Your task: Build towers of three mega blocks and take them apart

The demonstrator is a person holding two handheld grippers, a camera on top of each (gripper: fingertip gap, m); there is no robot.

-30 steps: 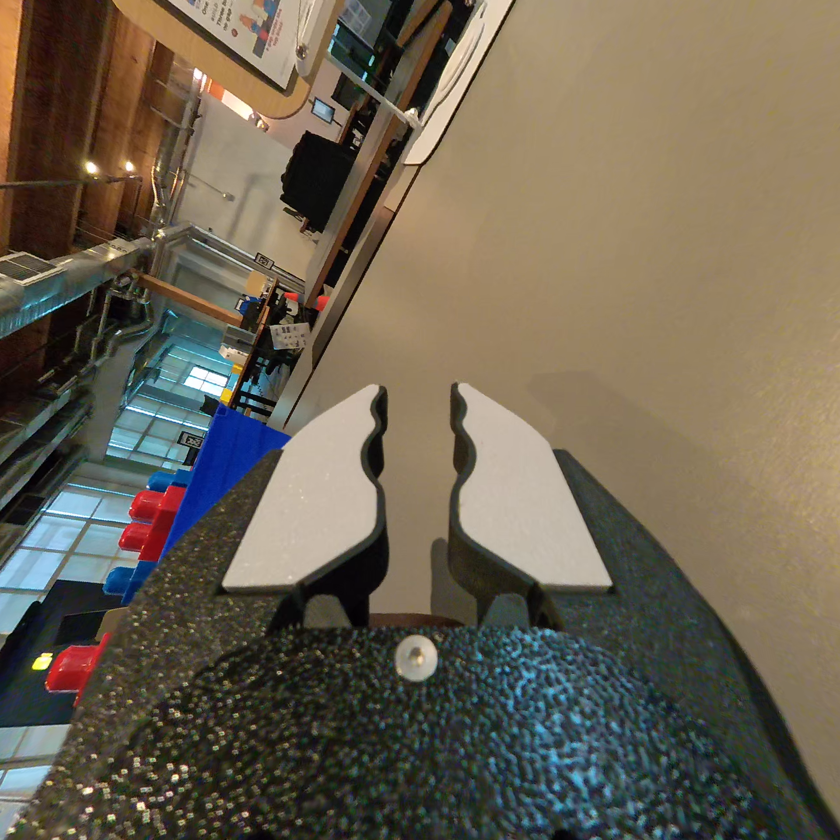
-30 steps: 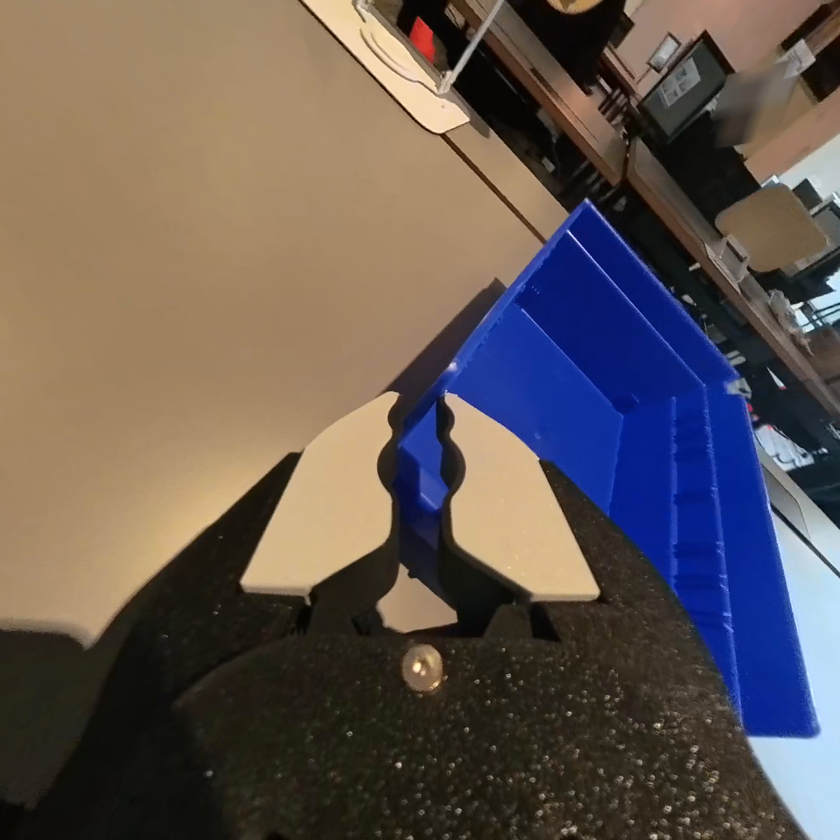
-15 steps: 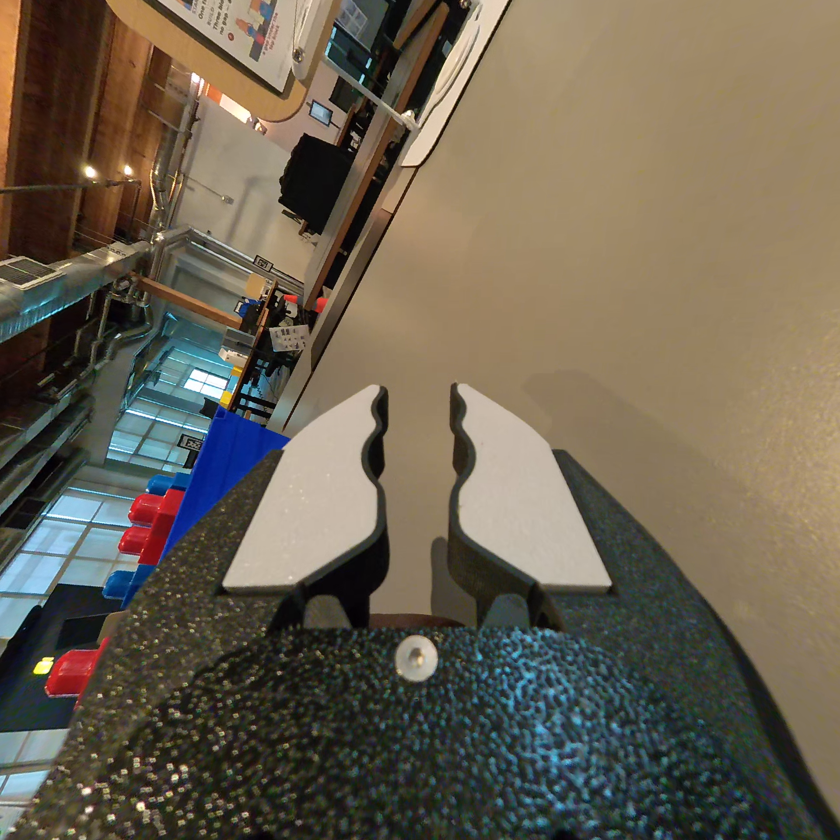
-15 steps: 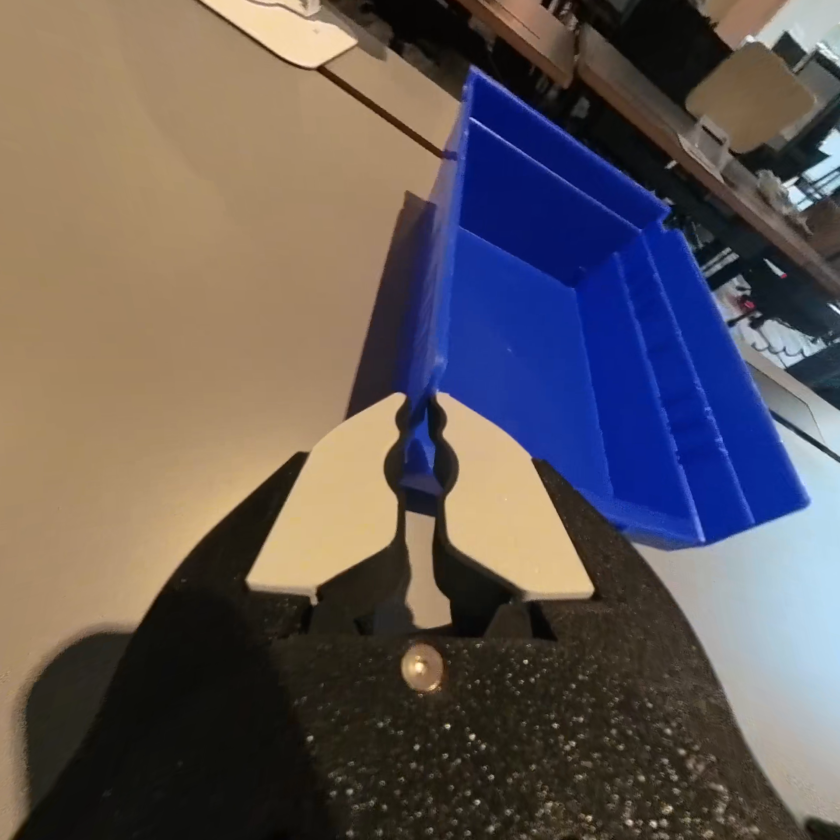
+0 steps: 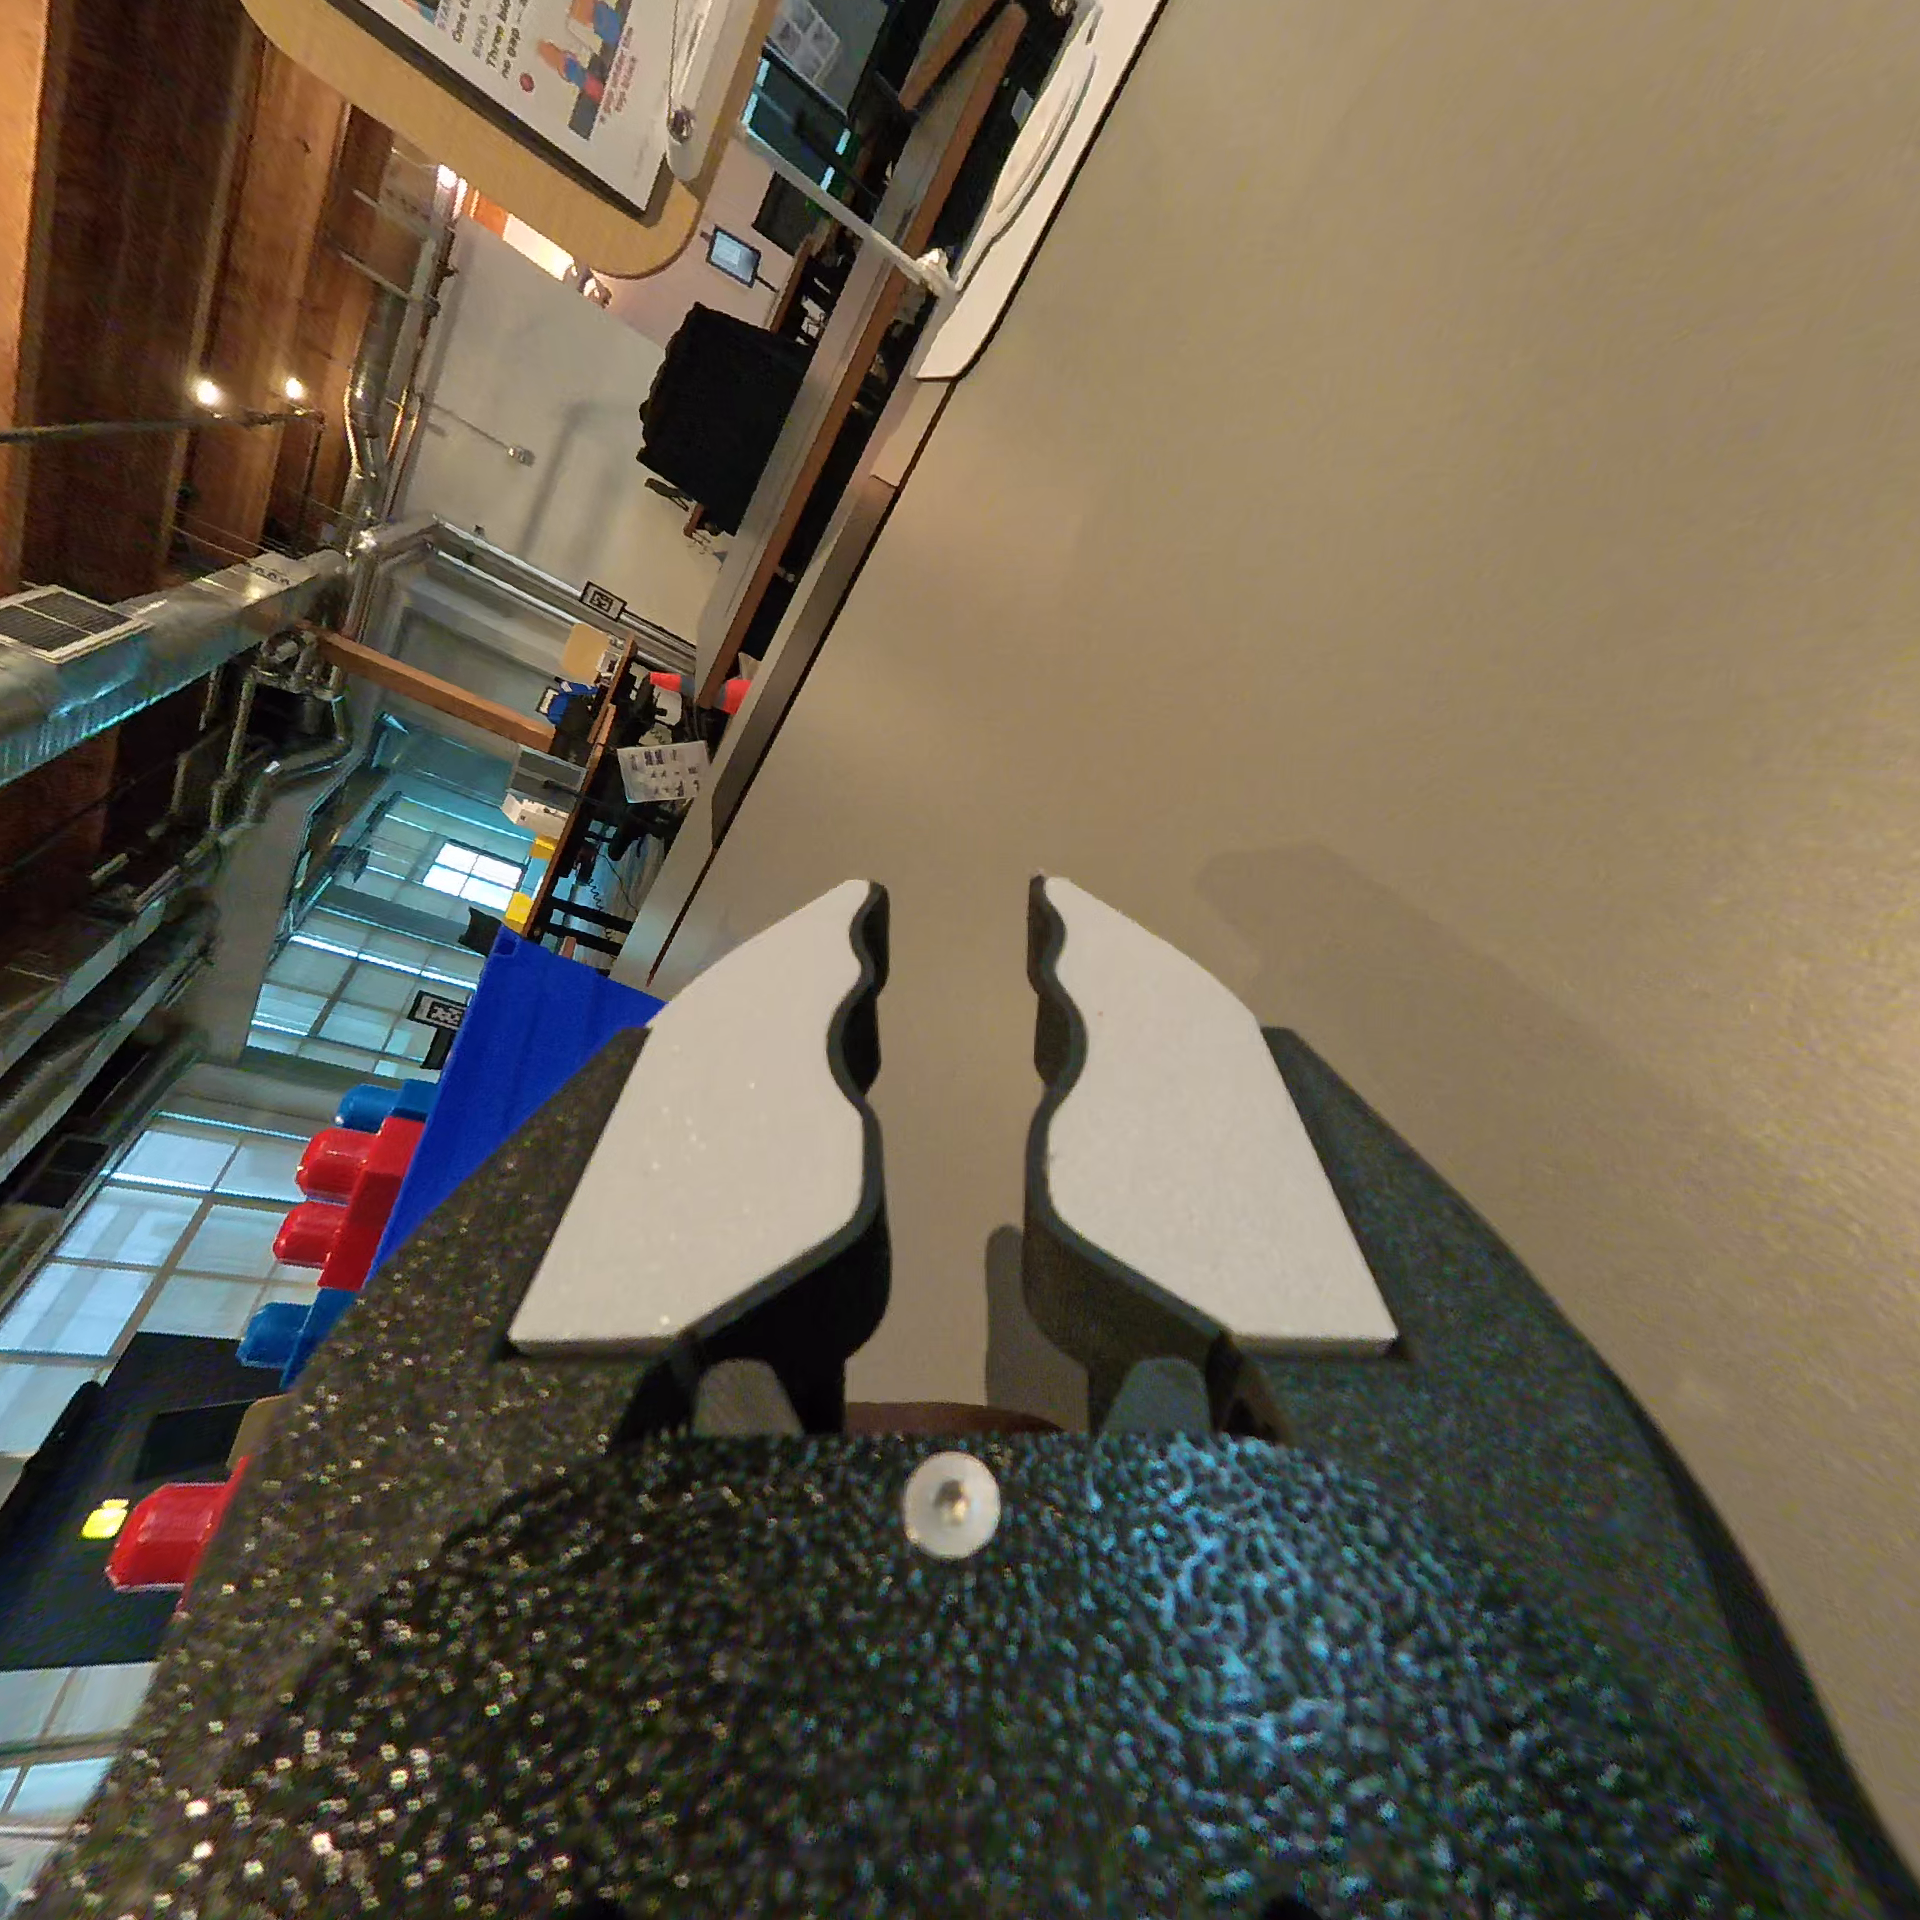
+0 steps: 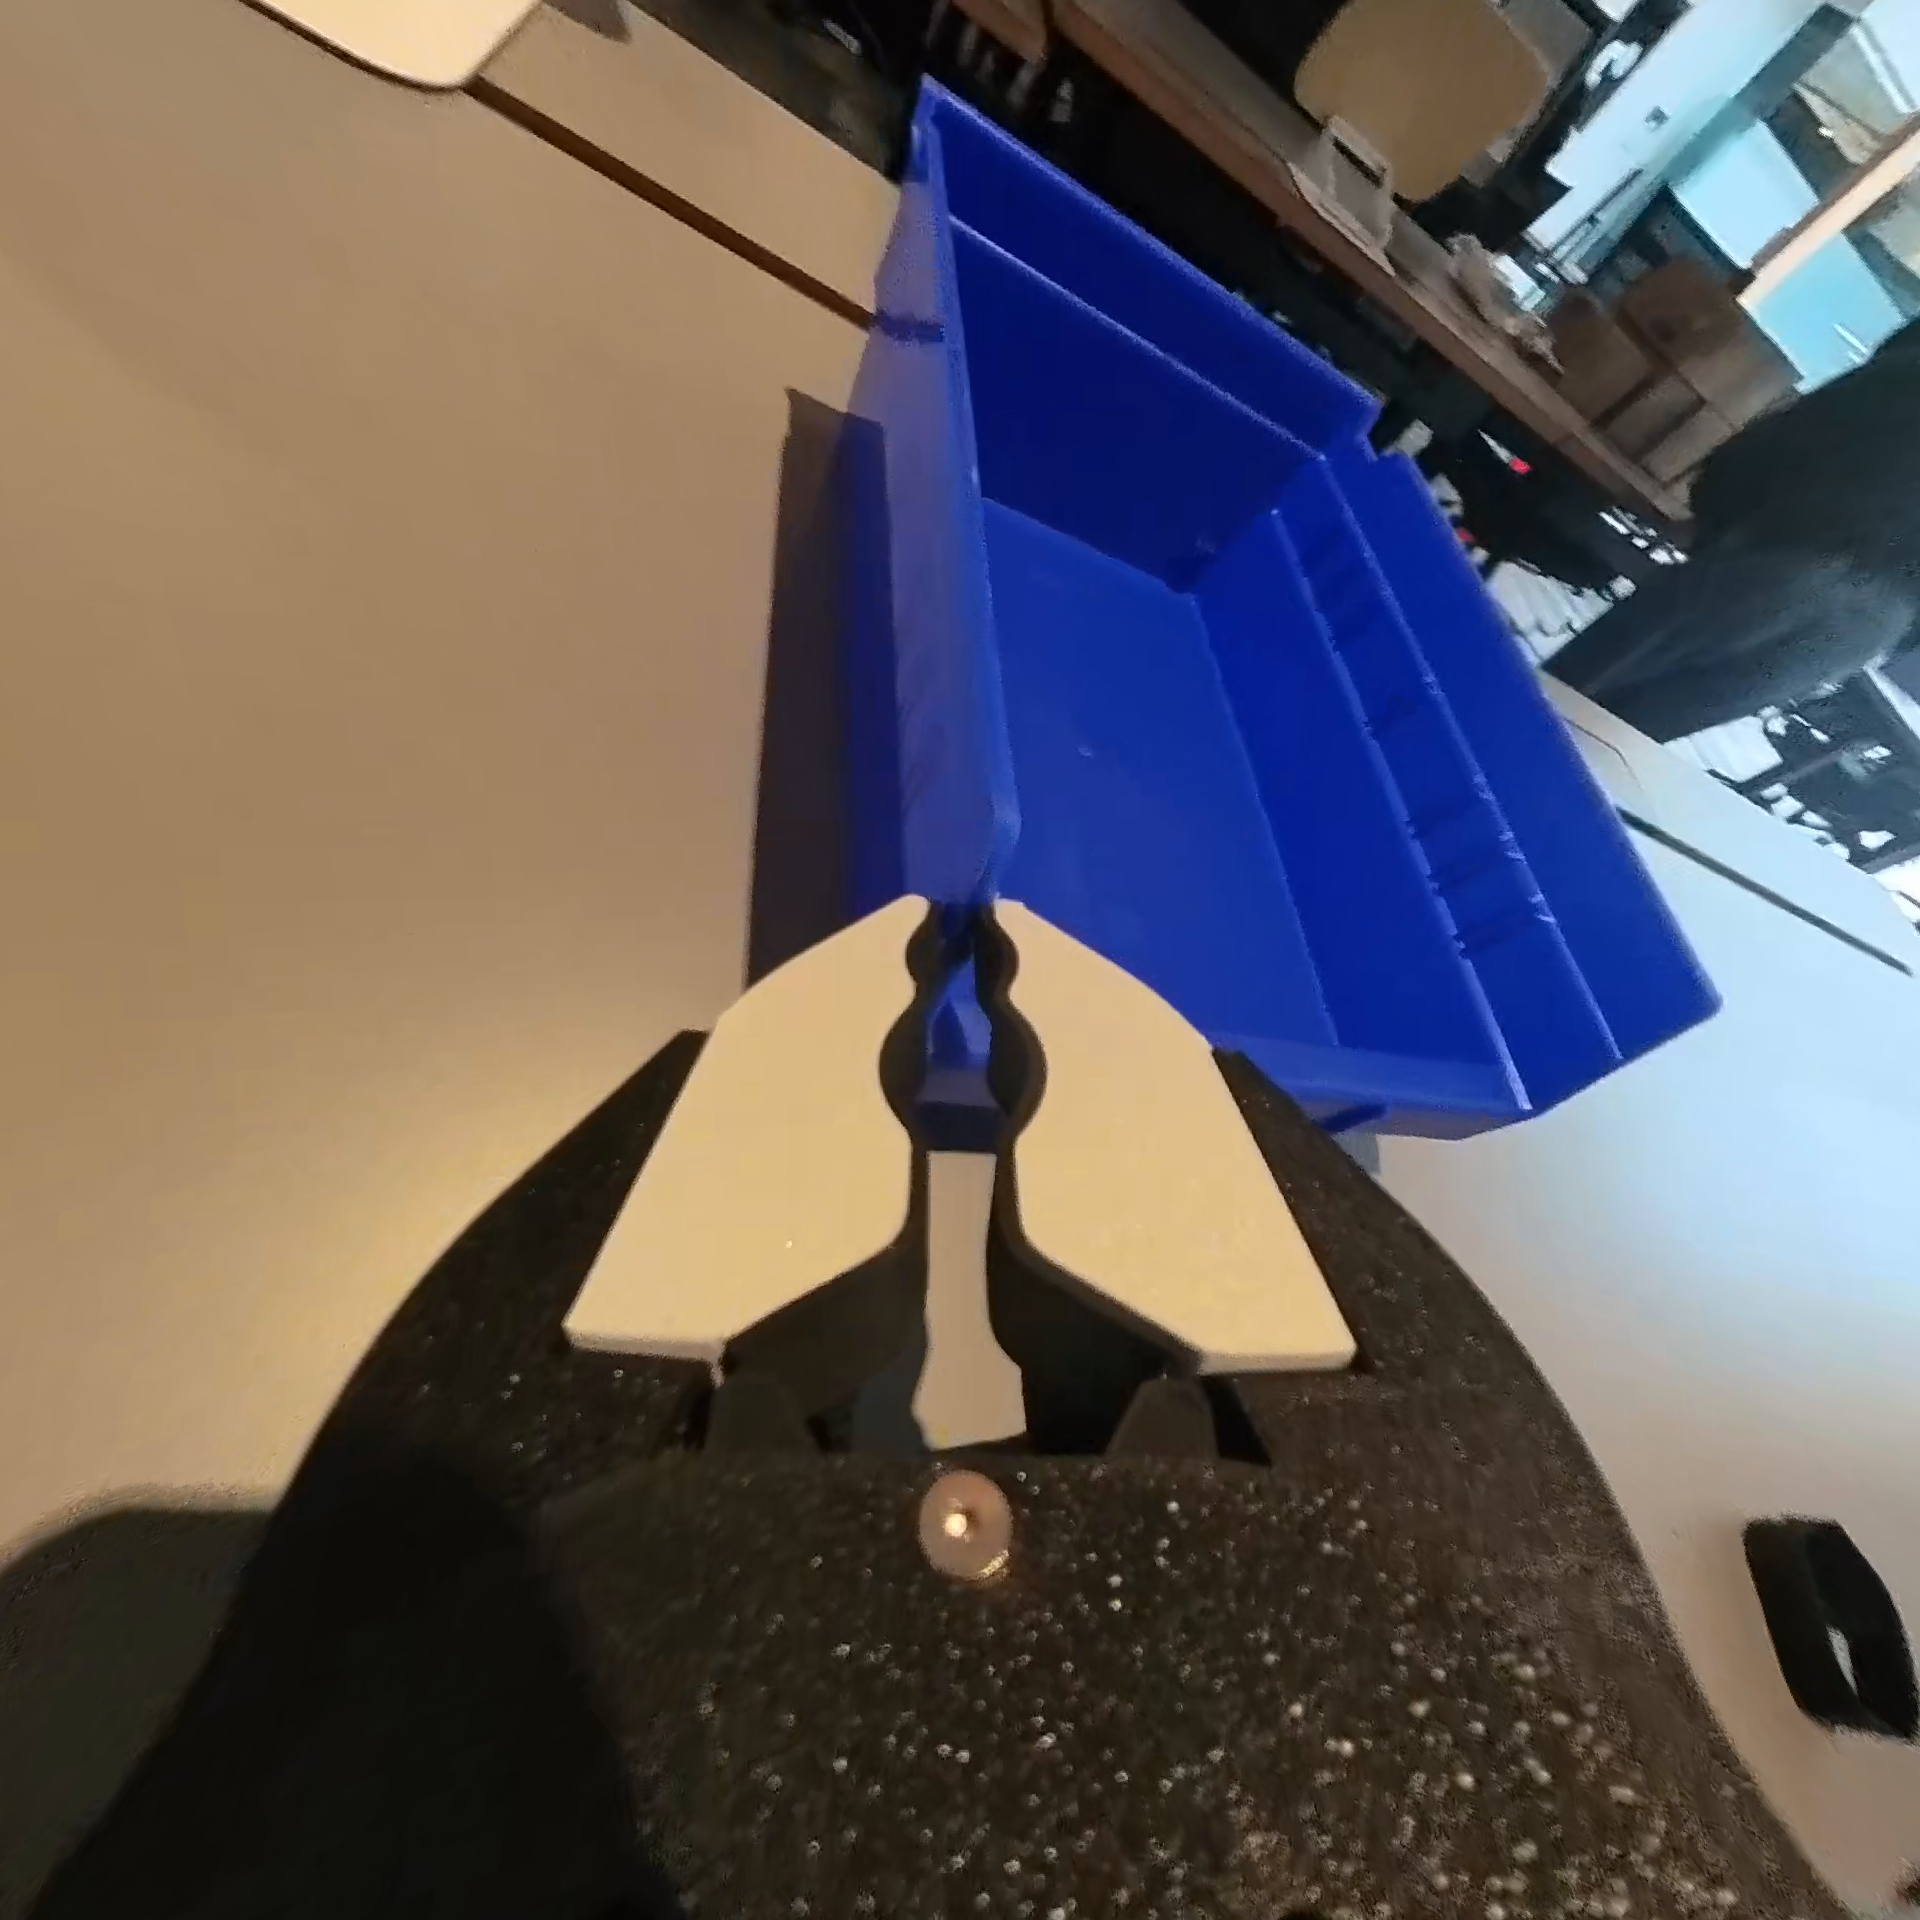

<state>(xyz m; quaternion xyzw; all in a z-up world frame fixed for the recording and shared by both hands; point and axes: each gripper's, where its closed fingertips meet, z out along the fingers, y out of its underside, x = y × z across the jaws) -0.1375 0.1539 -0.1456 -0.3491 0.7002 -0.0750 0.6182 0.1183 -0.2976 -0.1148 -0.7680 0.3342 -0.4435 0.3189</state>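
While the right gripper [image 6: 961, 920] pinches the near wall of a blue bin [image 6: 1132, 665] on the beige worktop [image 6: 364, 582], the left gripper [image 5: 956, 899] hangs spread over bare worktop, holding nothing. Red and blue mega blocks [image 5: 338, 1195] show at that view's left edge, beside a blue bin's wall.

The bin [image 6: 1195, 665] was solid blue; at nine o'clock, blocks [image 5: 343, 1195] showed red and blue (glossy); the table [image 5: 1455, 520] was beige.
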